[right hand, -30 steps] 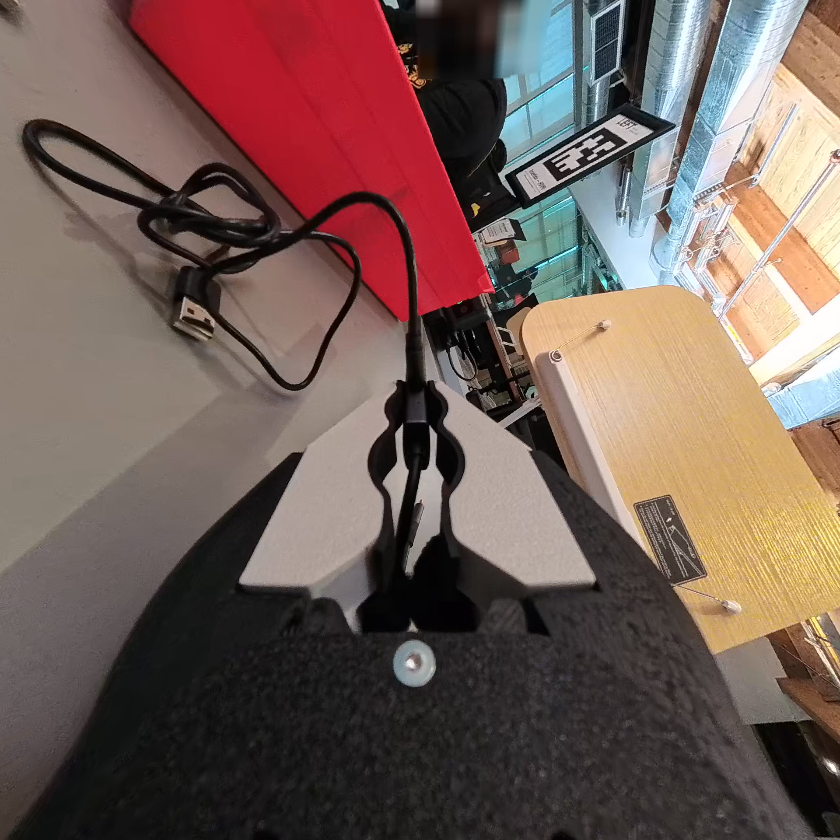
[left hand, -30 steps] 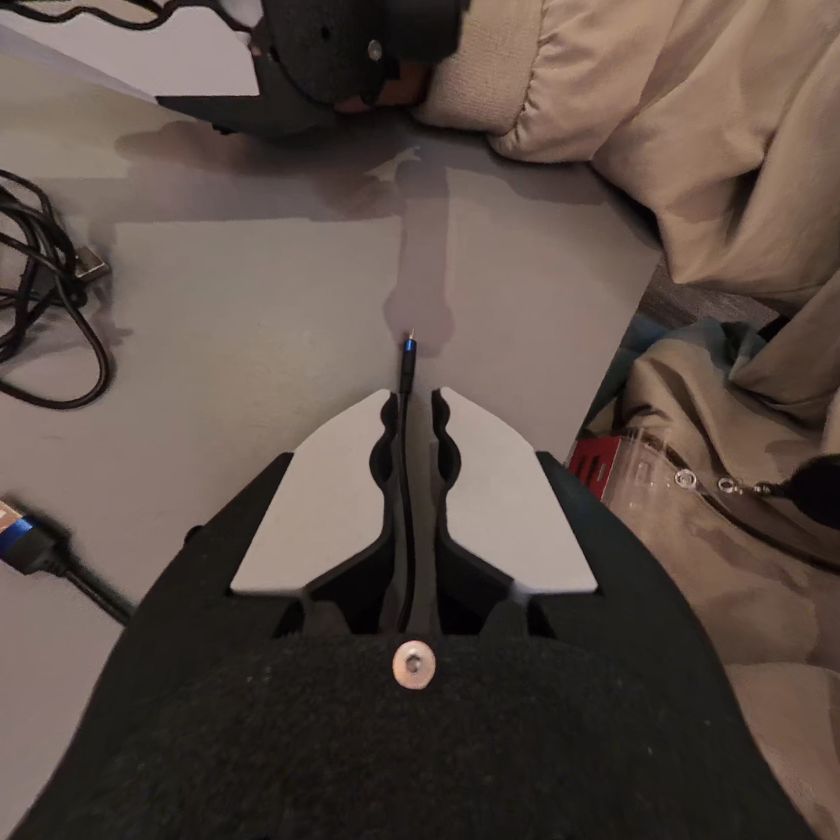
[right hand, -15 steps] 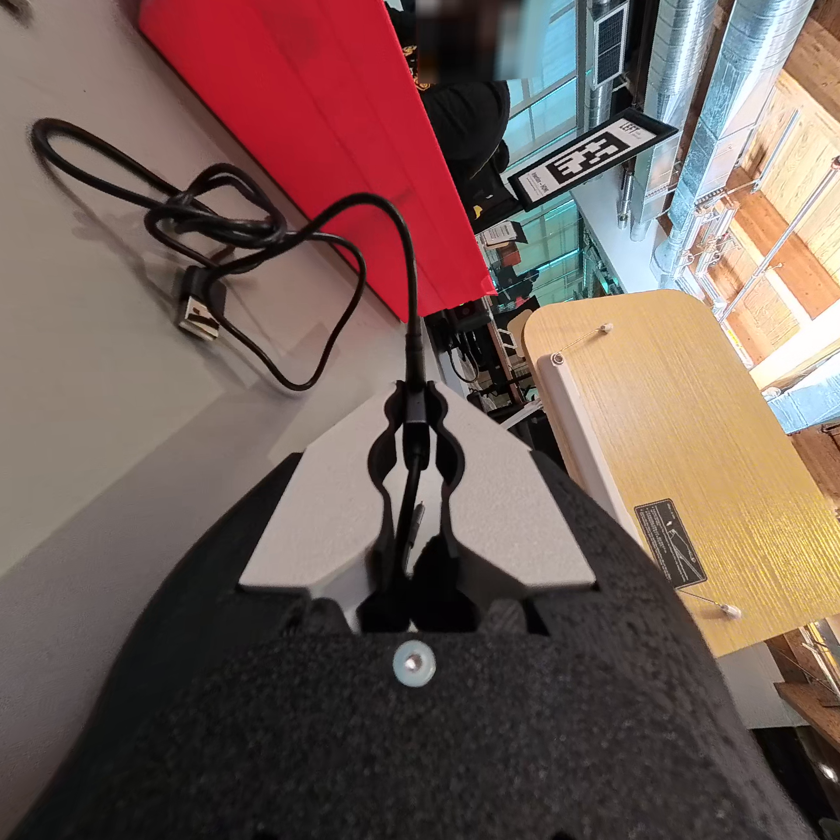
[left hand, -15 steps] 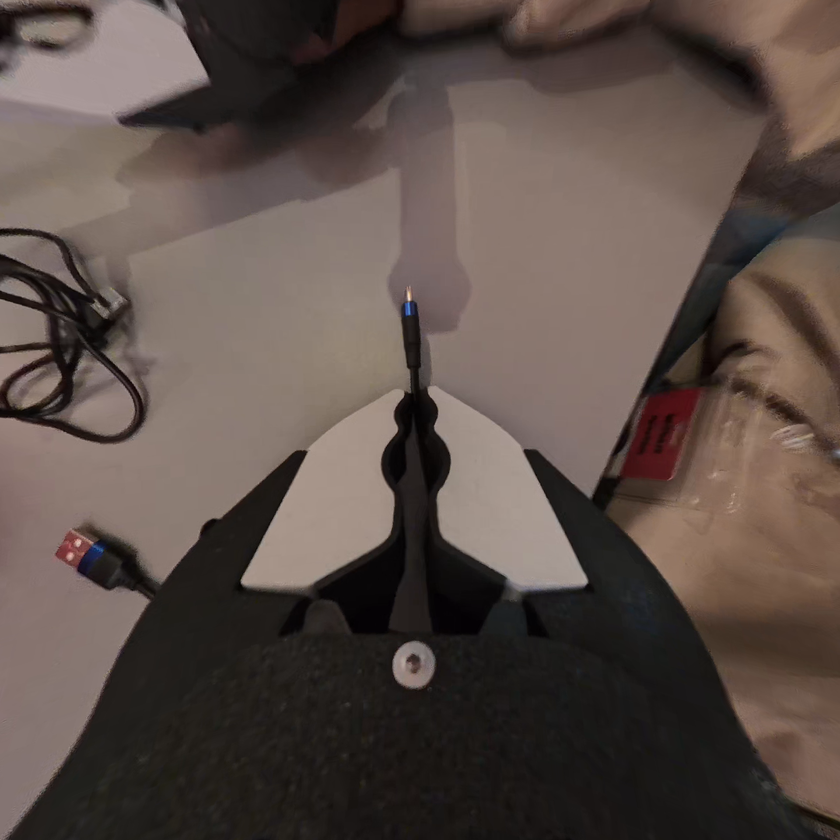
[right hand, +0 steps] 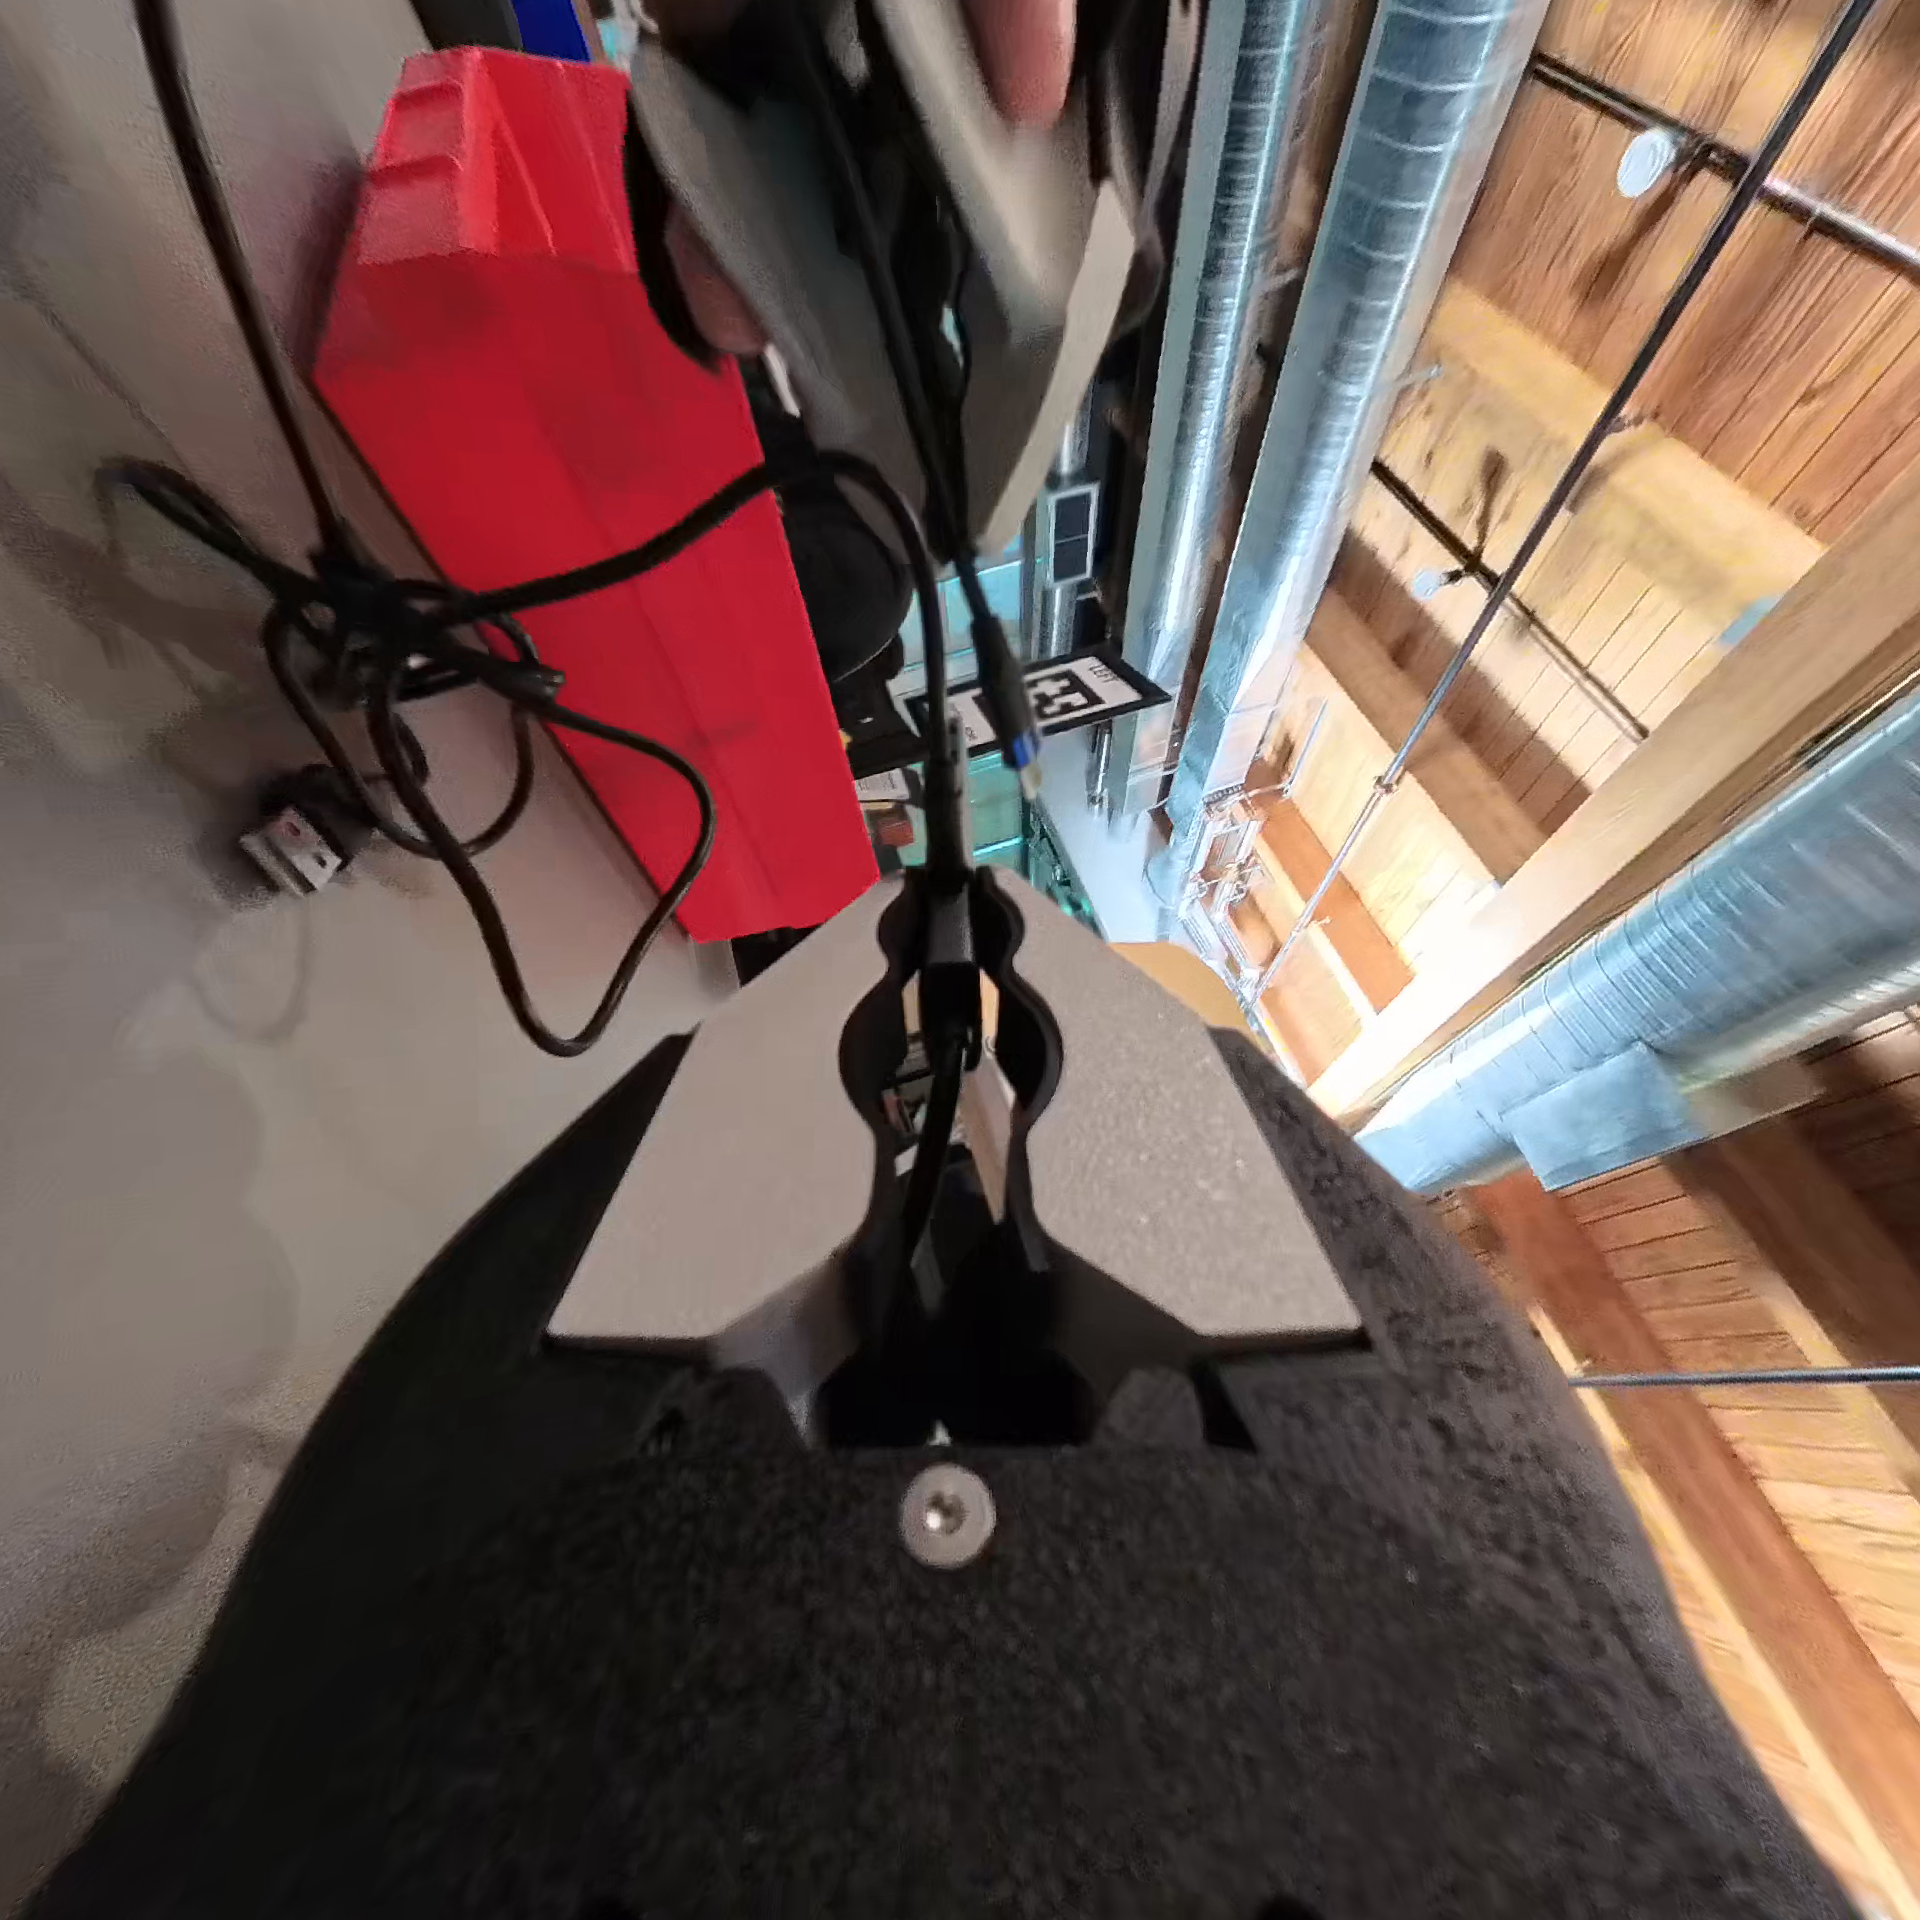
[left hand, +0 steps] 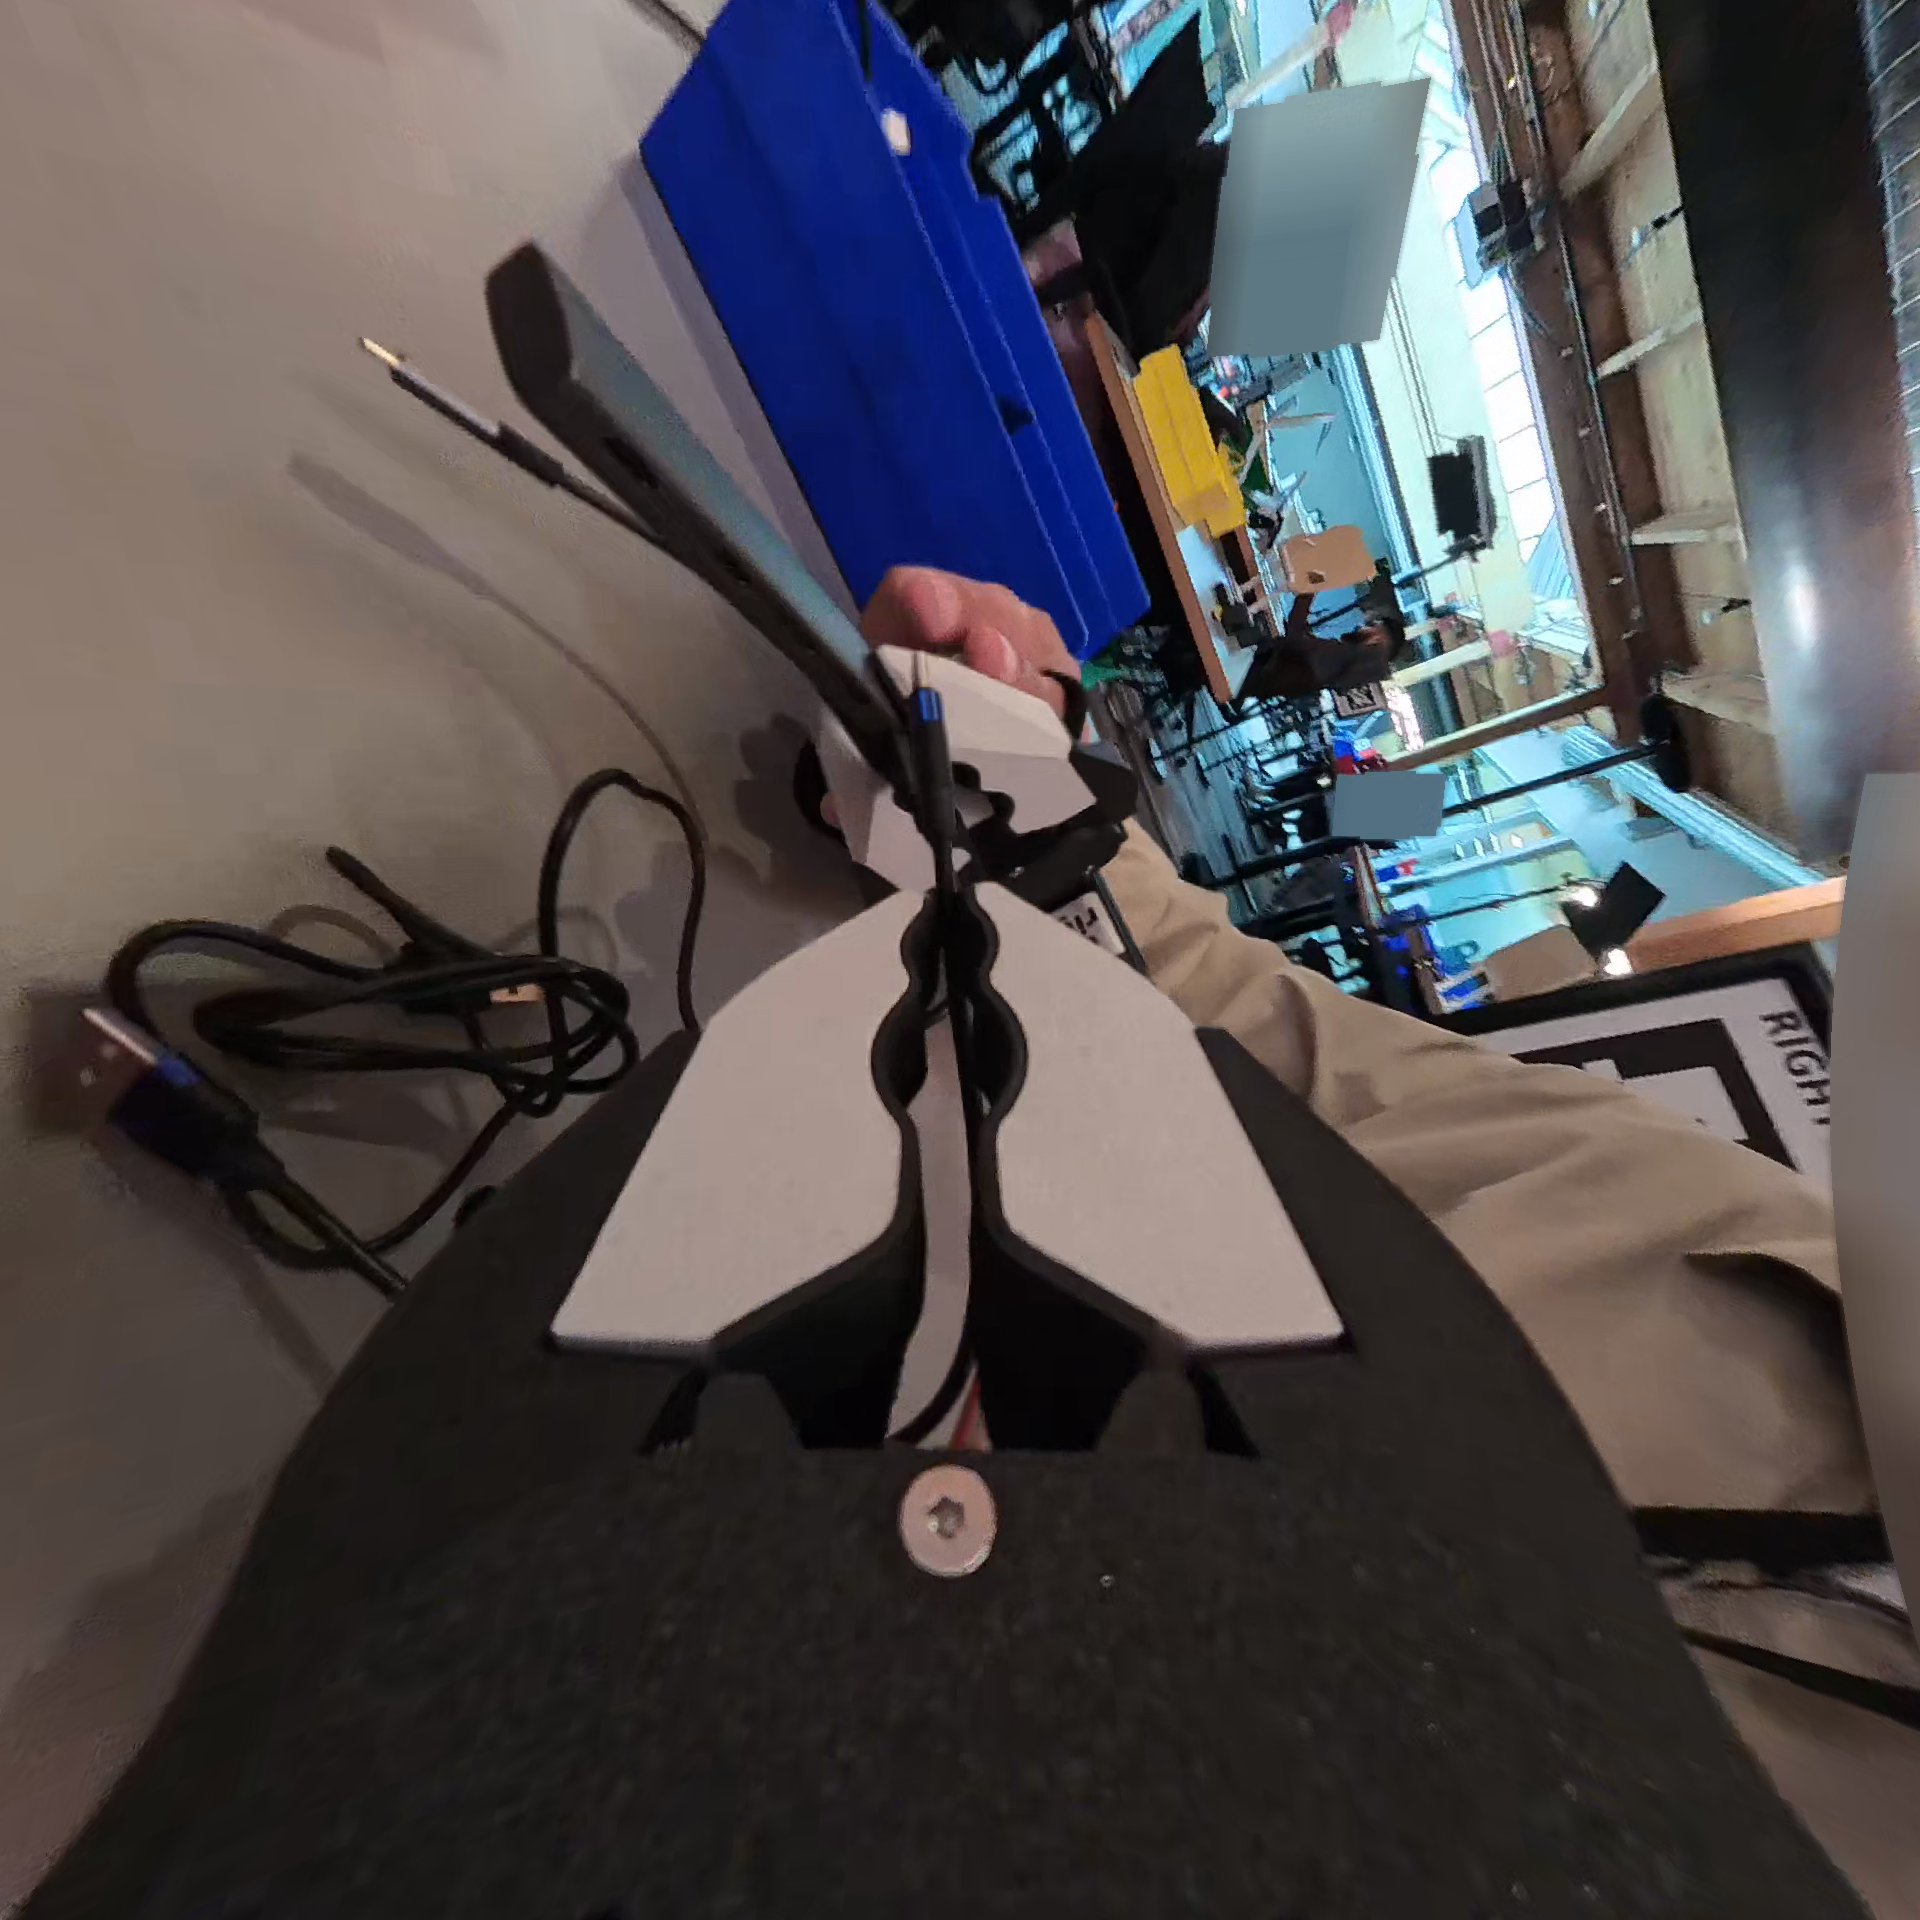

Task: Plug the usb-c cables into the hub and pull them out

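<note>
The hub (left hand: 665, 457), a long dark bar, lies on the grey table (left hand: 260, 644) just before the blue bin (left hand: 883, 312). The left gripper (left hand: 951, 925) pinches a blue-collared cable (left hand: 930, 769), its plug aimed near the hub's near end. The right gripper (right hand: 951, 904) clamps a black cable (right hand: 940, 914), beside the red bin (right hand: 582, 499). Loose coils (left hand: 416, 1008) lie left of the hub.

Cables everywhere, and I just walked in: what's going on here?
A person holds a gripper in each hand. The left gripper is shut on a blue-tipped cable; the right gripper is shut on a black cable. The hub, tilted, has no cable from either gripper in it yet.
</note>
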`<state>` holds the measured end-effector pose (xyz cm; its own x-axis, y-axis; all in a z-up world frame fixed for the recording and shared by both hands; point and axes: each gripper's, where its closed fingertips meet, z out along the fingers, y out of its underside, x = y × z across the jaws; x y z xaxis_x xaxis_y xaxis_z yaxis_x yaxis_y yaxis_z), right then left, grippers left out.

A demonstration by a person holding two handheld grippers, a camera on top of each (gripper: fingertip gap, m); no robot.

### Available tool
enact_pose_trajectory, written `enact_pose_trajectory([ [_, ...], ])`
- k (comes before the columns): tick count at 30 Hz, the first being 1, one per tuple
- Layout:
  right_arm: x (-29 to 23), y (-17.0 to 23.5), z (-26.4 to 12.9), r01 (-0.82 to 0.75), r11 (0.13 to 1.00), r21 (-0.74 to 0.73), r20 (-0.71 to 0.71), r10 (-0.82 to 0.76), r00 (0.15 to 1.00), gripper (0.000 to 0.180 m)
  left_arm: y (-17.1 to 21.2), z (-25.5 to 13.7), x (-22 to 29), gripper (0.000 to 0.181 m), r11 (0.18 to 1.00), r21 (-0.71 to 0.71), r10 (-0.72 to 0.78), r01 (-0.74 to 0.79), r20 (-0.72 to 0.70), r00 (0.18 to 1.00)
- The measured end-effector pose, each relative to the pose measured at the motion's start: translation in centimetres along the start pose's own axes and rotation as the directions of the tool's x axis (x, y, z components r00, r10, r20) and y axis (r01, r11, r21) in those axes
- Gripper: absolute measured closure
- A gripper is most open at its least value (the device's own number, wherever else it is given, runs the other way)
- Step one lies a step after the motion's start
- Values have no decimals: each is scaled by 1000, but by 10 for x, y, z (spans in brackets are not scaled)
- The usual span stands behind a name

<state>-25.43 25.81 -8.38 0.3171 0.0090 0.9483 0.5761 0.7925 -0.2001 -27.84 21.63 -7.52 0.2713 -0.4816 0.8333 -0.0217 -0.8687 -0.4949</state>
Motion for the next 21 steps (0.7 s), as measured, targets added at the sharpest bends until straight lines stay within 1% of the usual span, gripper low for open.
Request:
enact_pose_trajectory([
  [3, -4, 1, 0, 12, 1000, -6, 13, -12, 1000, 171, 6, 2, -4, 179, 996, -46, -79, 77, -51, 996],
  [8, -3, 1, 0, 7, 1000, -2, 10, -7, 1000, 171, 9, 4, -10, 179, 986, -41, -164, 161, -110, 980],
  [12, -5, 0, 0, 18, 1000, 0, 17, -18, 1000, 171, 11, 6, -10, 179, 983, -38, -183, 179, -139, 973],
  [21, -7, 0, 0, 20, 1000, -1, 21, -20, 1000, 171, 9, 4, -16, 179, 979, -25, -205, 204, -139, 969],
])
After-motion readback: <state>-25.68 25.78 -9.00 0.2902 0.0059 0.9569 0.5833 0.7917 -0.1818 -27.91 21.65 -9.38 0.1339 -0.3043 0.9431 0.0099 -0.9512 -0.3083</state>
